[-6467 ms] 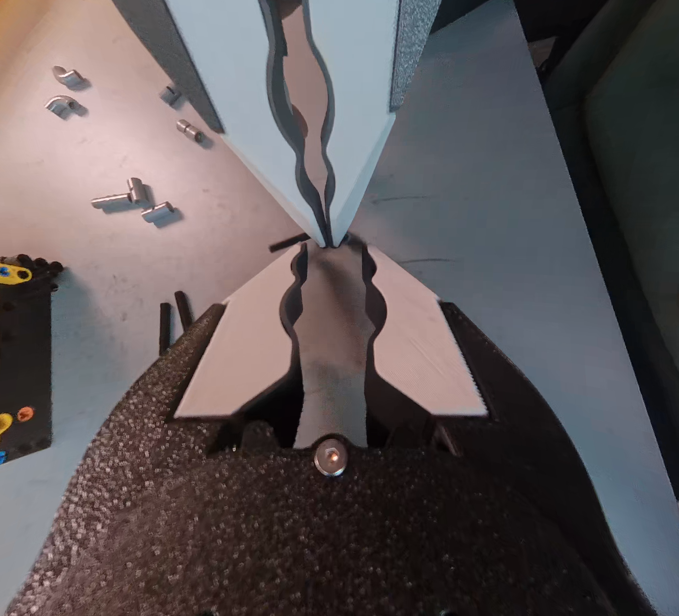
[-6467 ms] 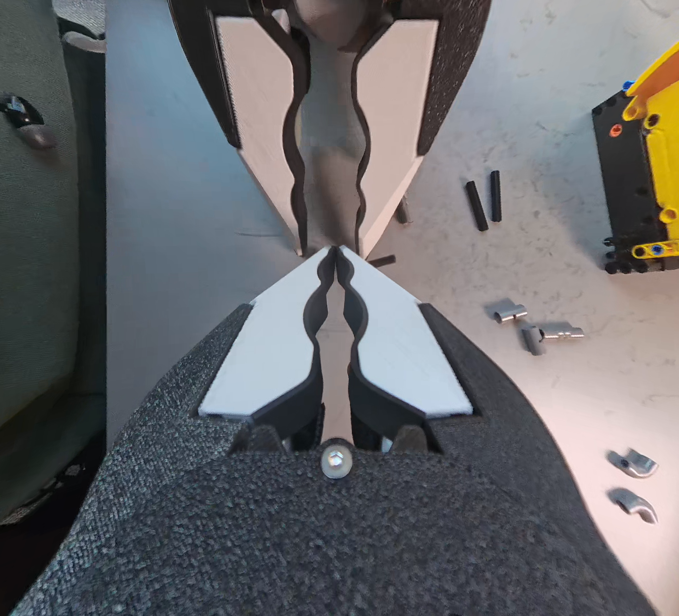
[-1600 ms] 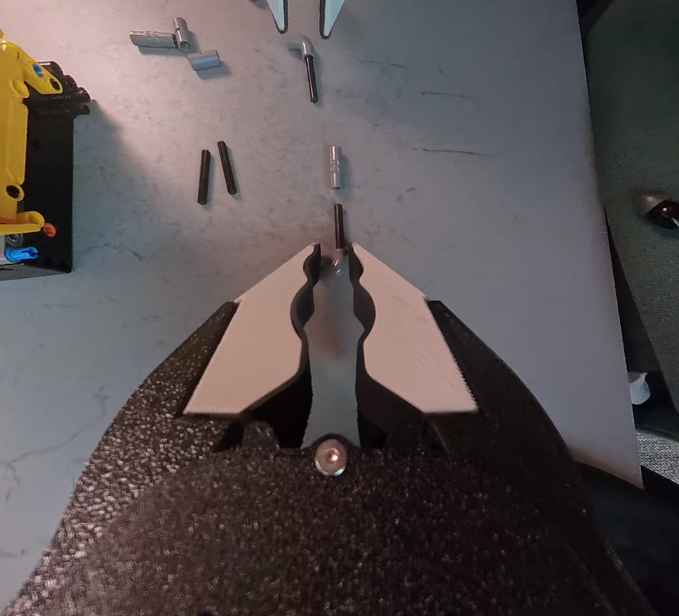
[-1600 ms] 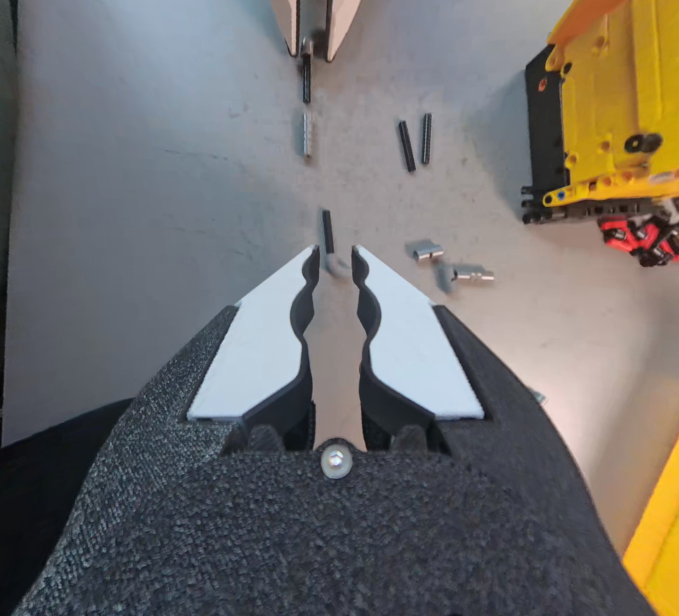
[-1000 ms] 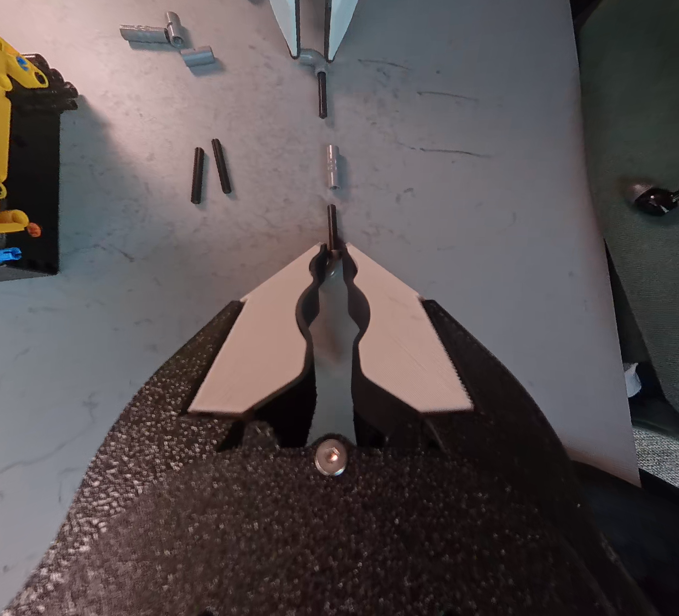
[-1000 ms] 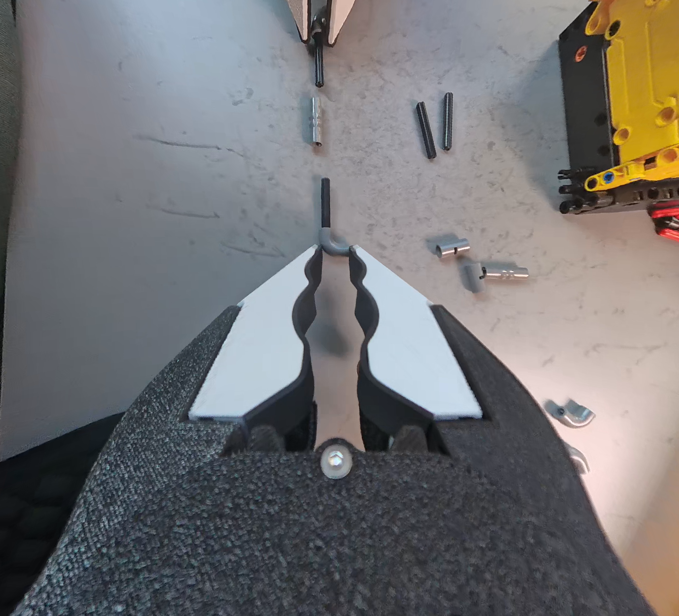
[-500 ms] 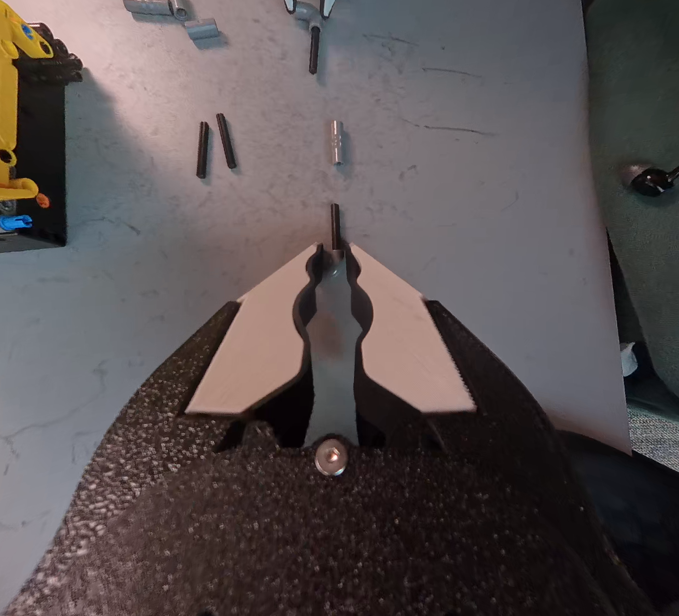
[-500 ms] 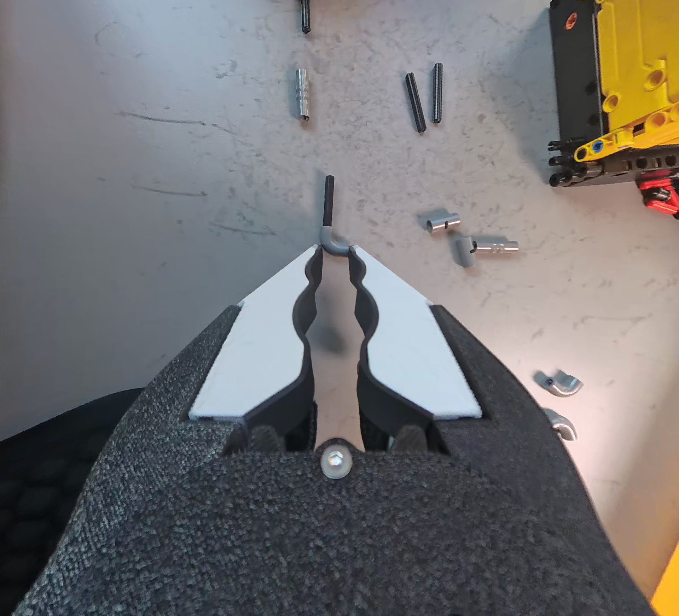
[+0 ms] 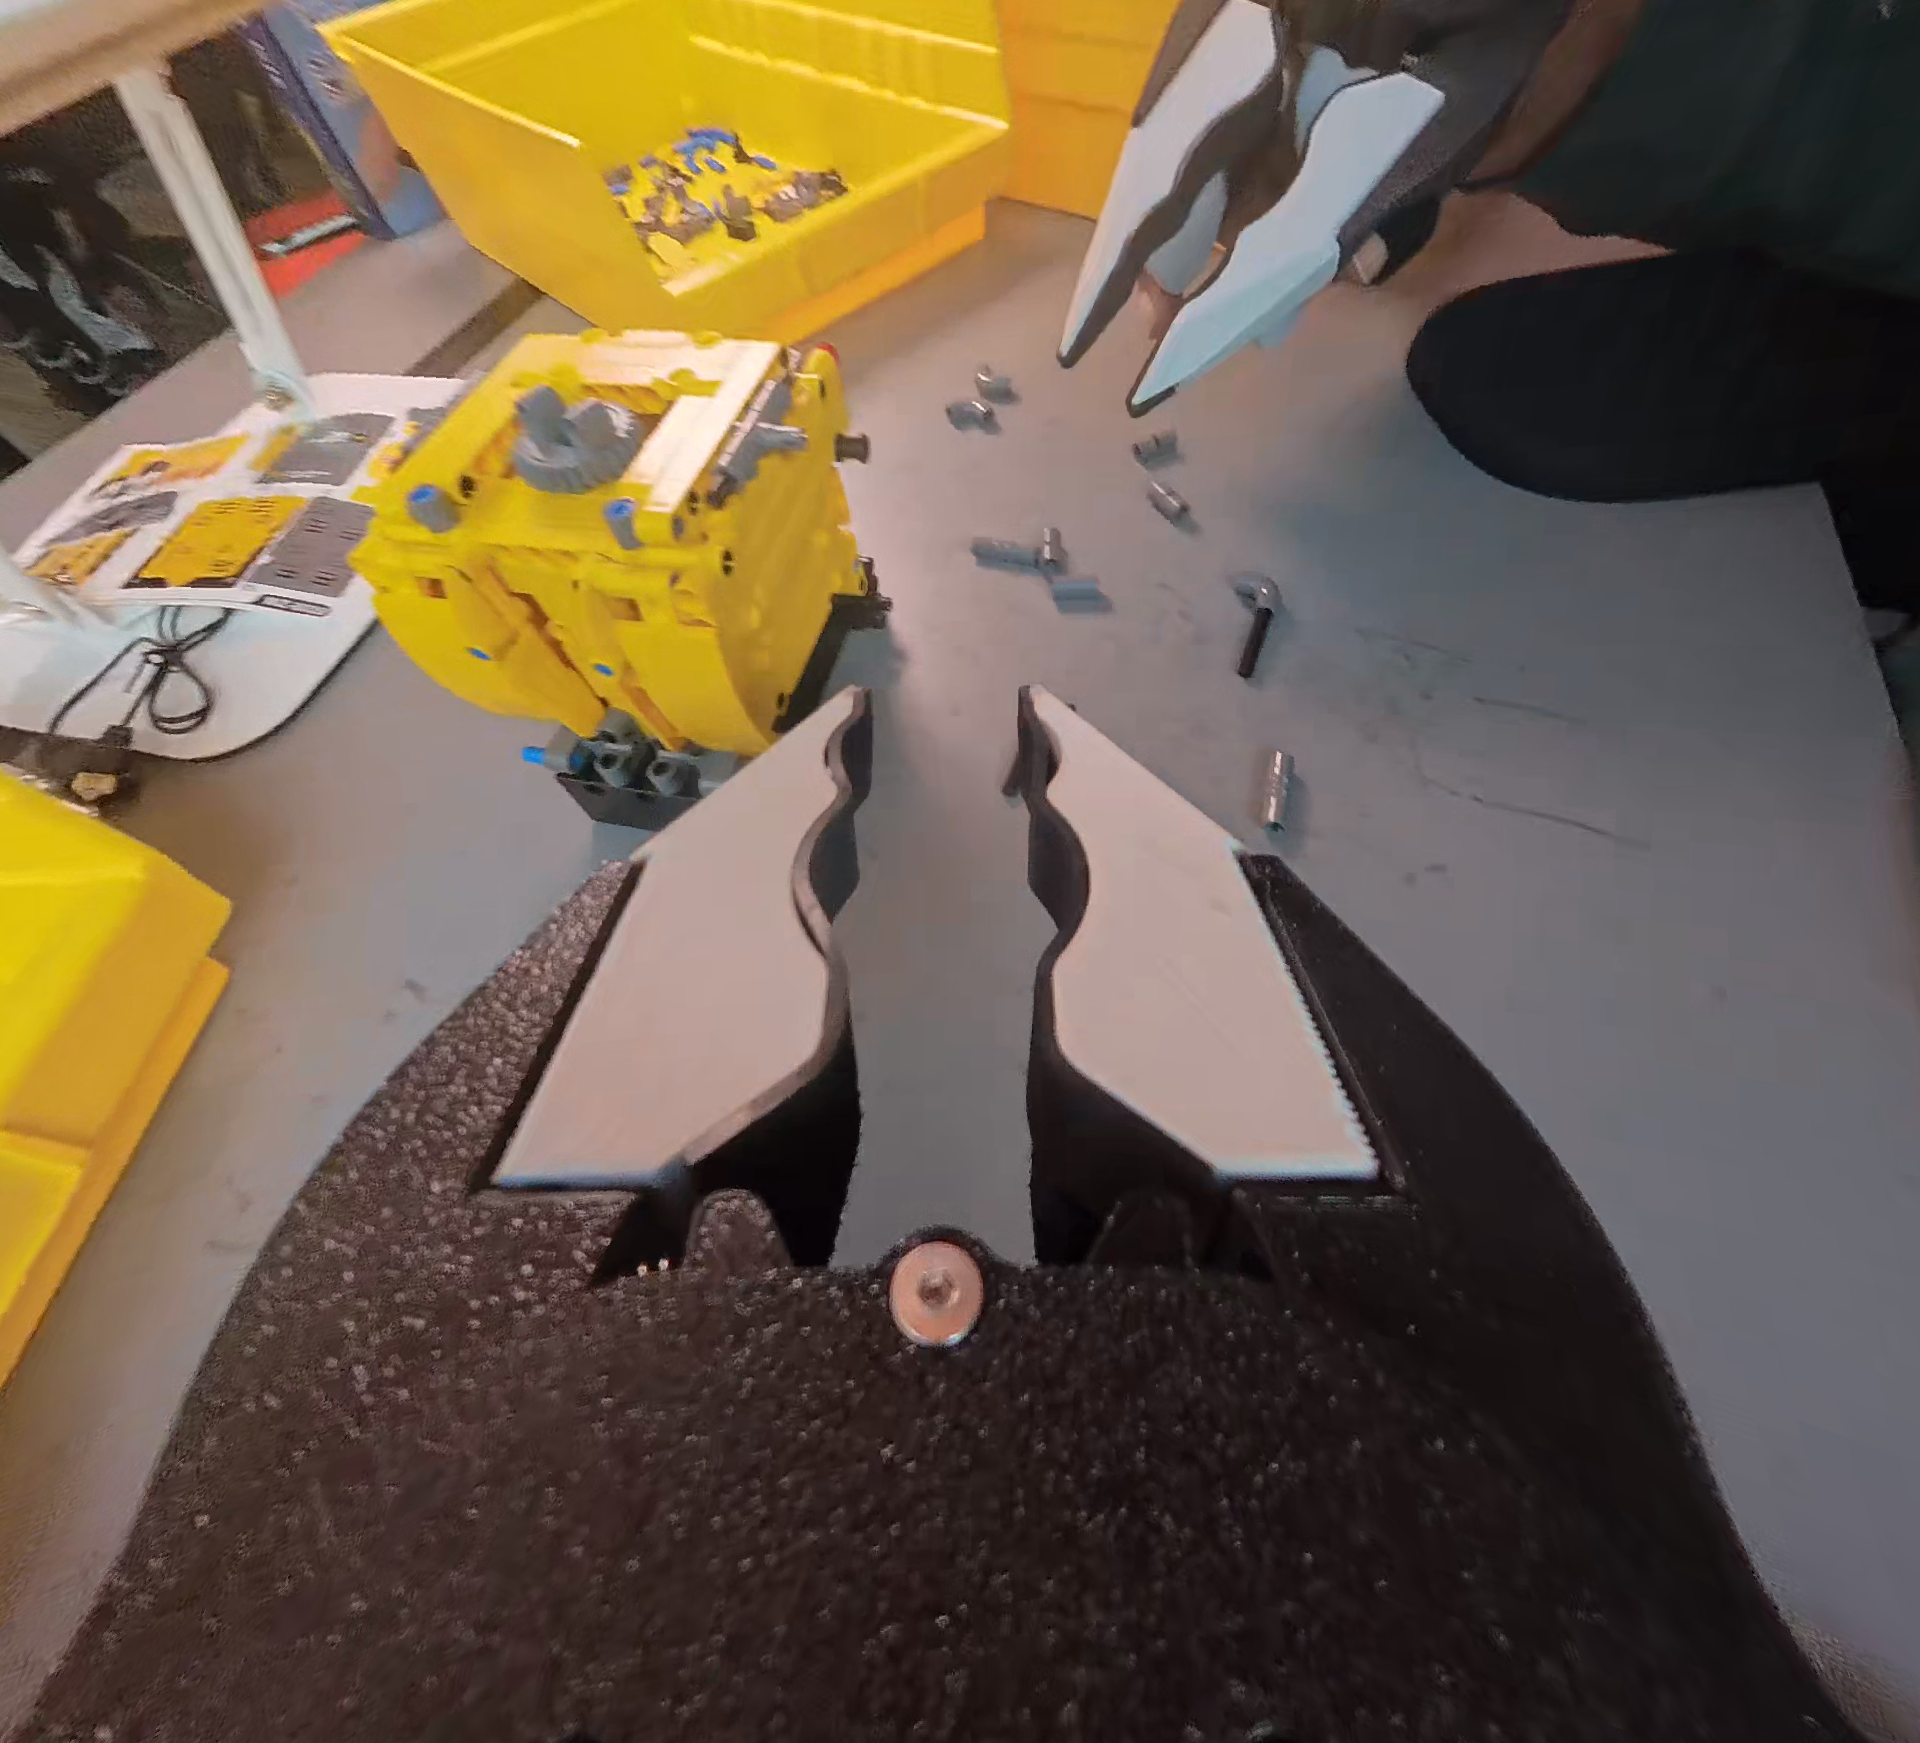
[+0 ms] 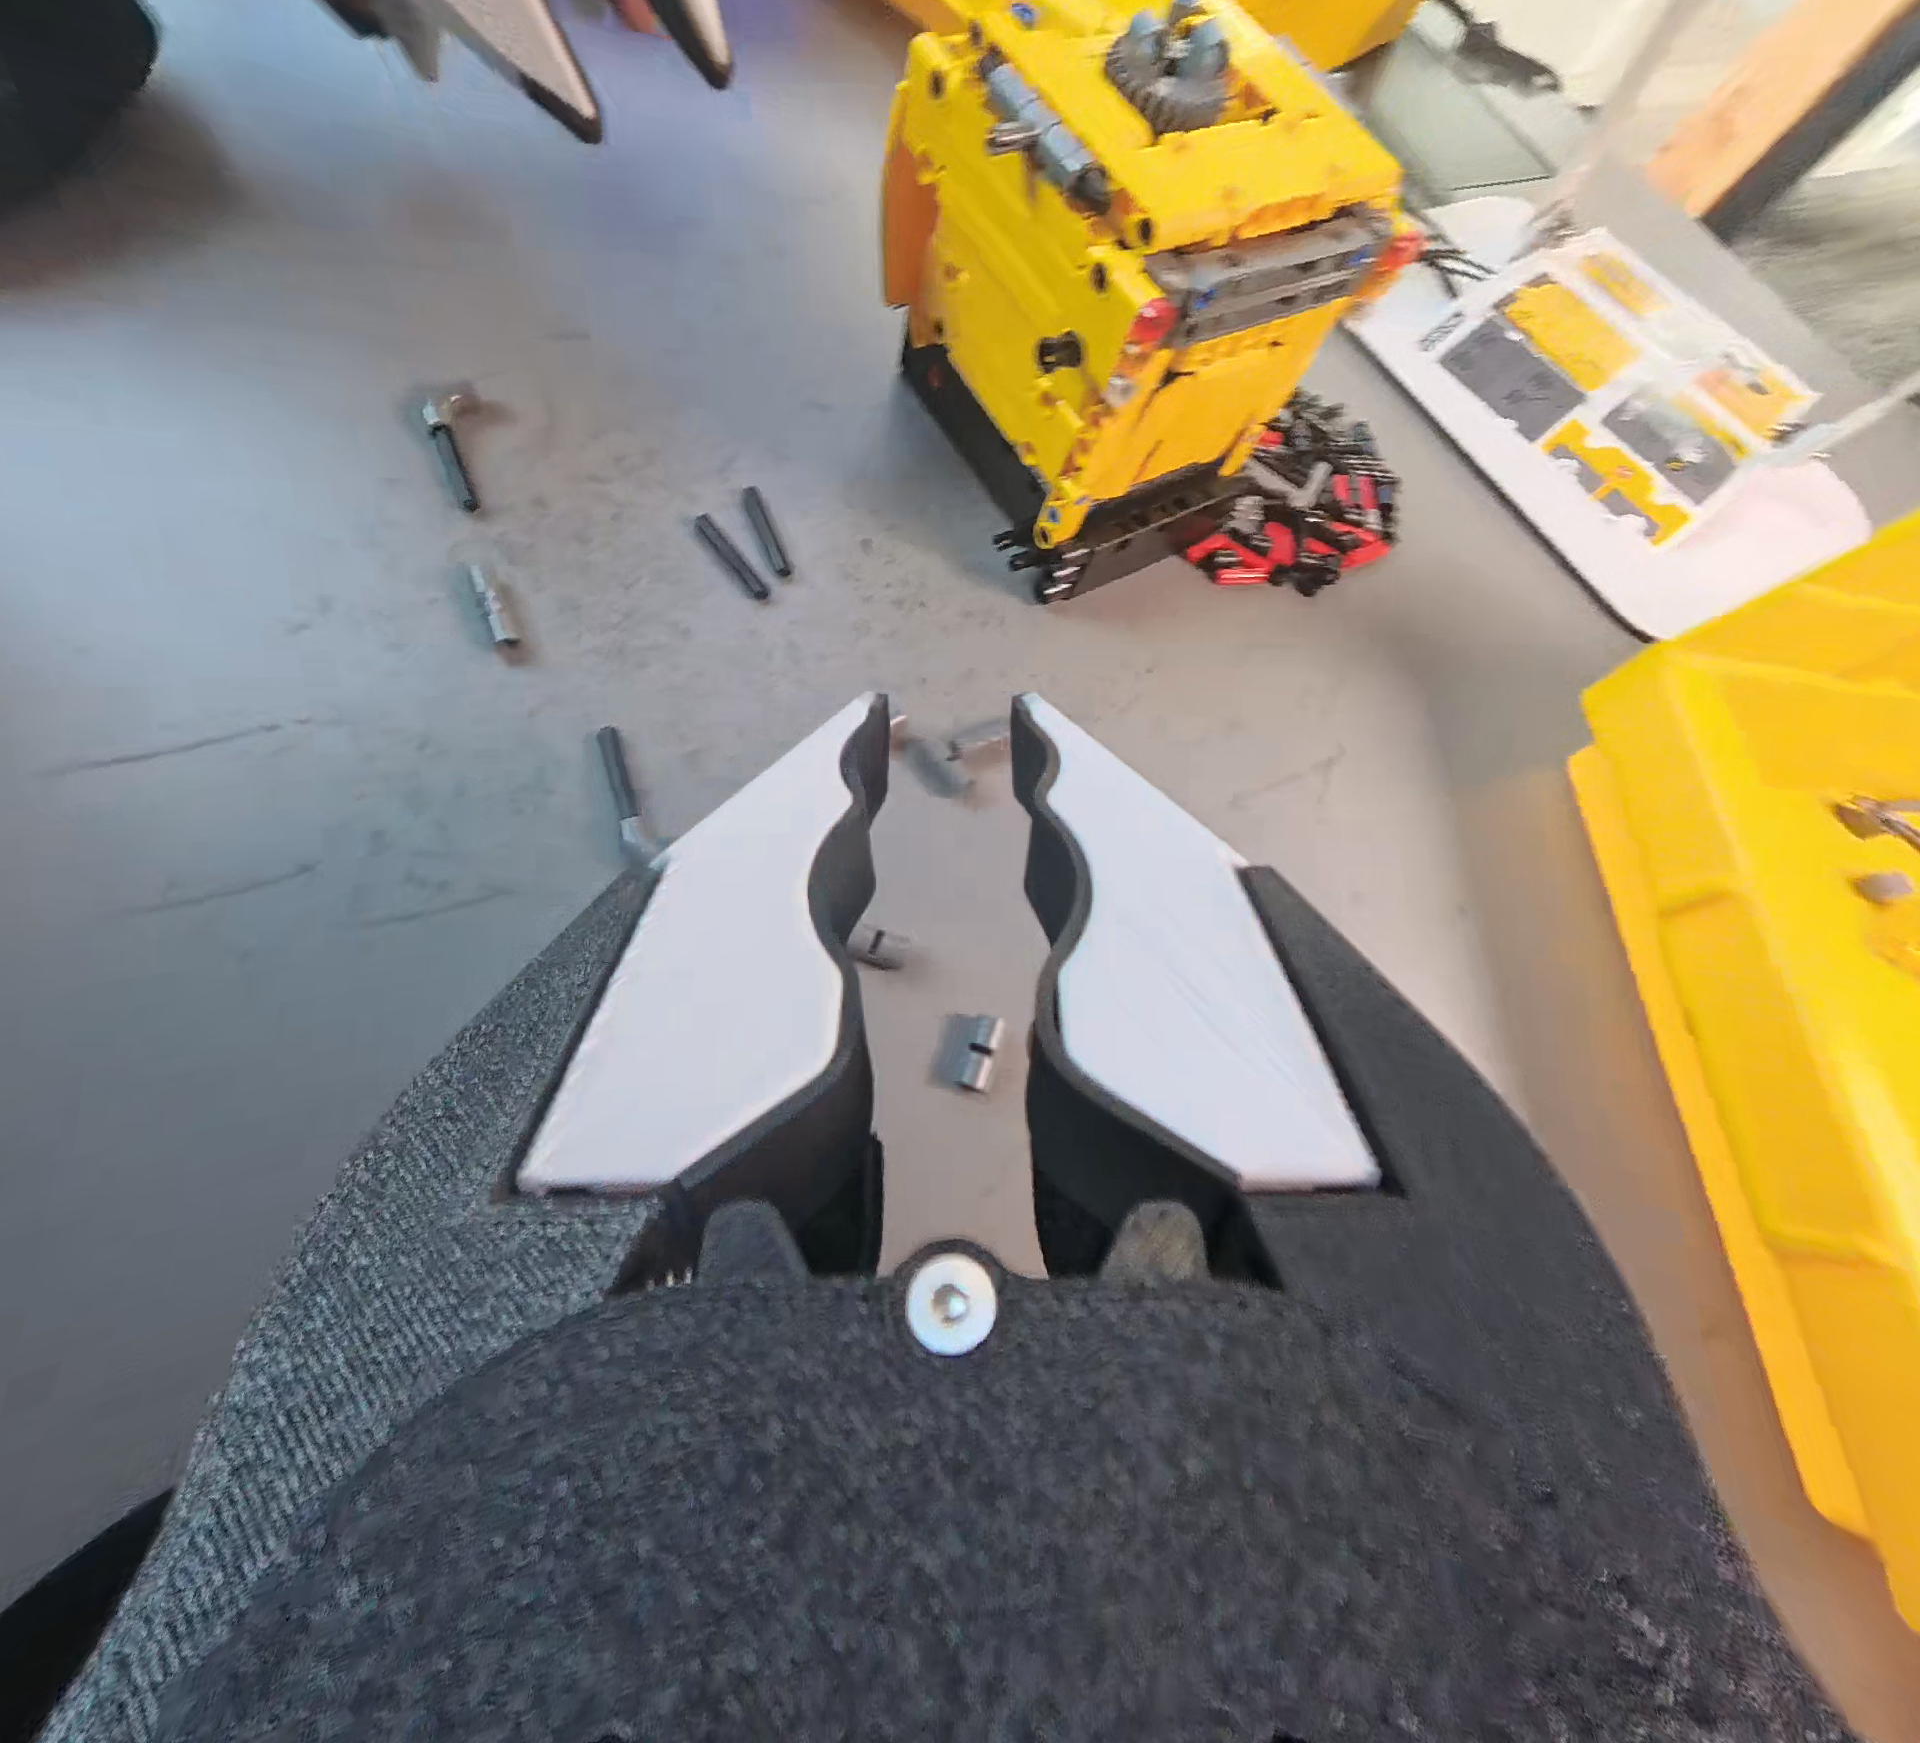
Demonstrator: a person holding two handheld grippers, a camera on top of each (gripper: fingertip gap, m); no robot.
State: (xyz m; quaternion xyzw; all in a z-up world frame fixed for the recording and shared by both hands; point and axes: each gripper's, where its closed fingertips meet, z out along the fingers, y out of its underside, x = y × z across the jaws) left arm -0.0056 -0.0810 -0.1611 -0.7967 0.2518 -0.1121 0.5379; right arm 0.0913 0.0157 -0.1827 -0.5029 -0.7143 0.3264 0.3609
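Observation:
My left gripper (image 9: 943, 706) is open and empty above the grey table (image 9: 1507, 914). It shows again at the top left of the right wrist view (image 10: 652, 98). My right gripper (image 10: 951, 706) is open and empty, also raised (image 9: 1103, 384). A grey elbow on a black axle (image 10: 621, 794) lies just left of the right fingers. A second elbow with an axle (image 10: 449, 446) lies below the left gripper. A grey sleeve (image 10: 490, 602) lies between them. A yellow brick model (image 9: 613, 550) stands to the left of the left gripper.
Two black axles (image 10: 743, 540) and several small grey connectors (image 9: 1039, 555) lie loose on the table. Yellow bins (image 9: 675, 135) stand behind the model, and another bin (image 10: 1766, 862) is at the right. An instruction booklet (image 9: 208, 509) lies beside the model. A sleeved arm (image 9: 1714, 83) holds the right gripper. The gap from one gripper's tips to the other's is roughly 15 cm.
Both grippers have let go of their elbow-and-axle pieces, opened wide, and lifted and tilted up from the table. The two pieces now lie on the table.

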